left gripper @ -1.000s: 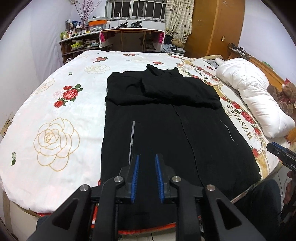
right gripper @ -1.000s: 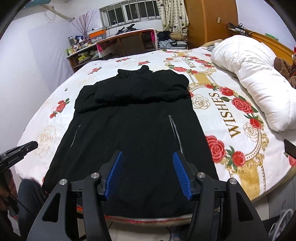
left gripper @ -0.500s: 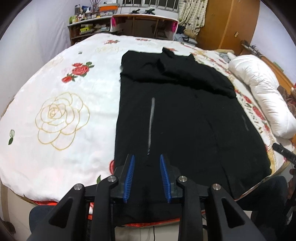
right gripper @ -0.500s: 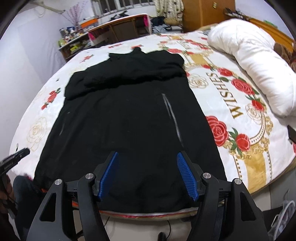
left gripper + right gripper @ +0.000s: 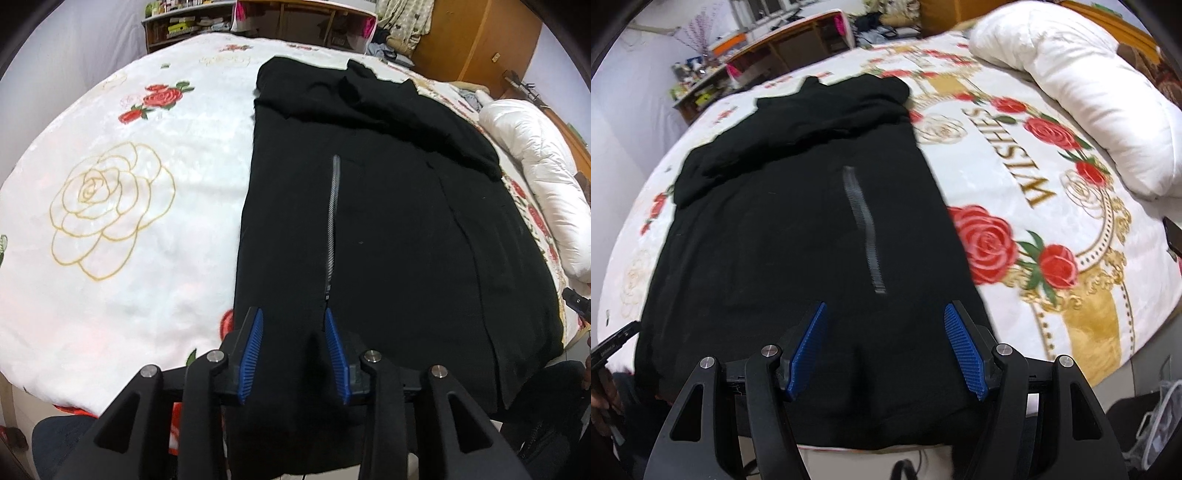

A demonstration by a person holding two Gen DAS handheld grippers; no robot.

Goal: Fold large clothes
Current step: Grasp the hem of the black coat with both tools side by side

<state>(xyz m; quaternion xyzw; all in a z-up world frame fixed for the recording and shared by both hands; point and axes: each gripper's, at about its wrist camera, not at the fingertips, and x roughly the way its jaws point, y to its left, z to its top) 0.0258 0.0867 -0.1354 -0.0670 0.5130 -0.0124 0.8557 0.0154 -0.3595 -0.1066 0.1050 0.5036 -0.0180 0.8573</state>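
Here: black garment (image 5: 388,221) flat on rose-print bed (image 5: 110,206); bkgd shelves (image 5: 192,26).

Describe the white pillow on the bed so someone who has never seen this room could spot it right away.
Start at the rose-printed bedspread and the black garment spread across it. Past the garment's right edge, beyond the gold "WISHES" lettering, lies the long white pillow. It alone is plain, puffy and unprinted.
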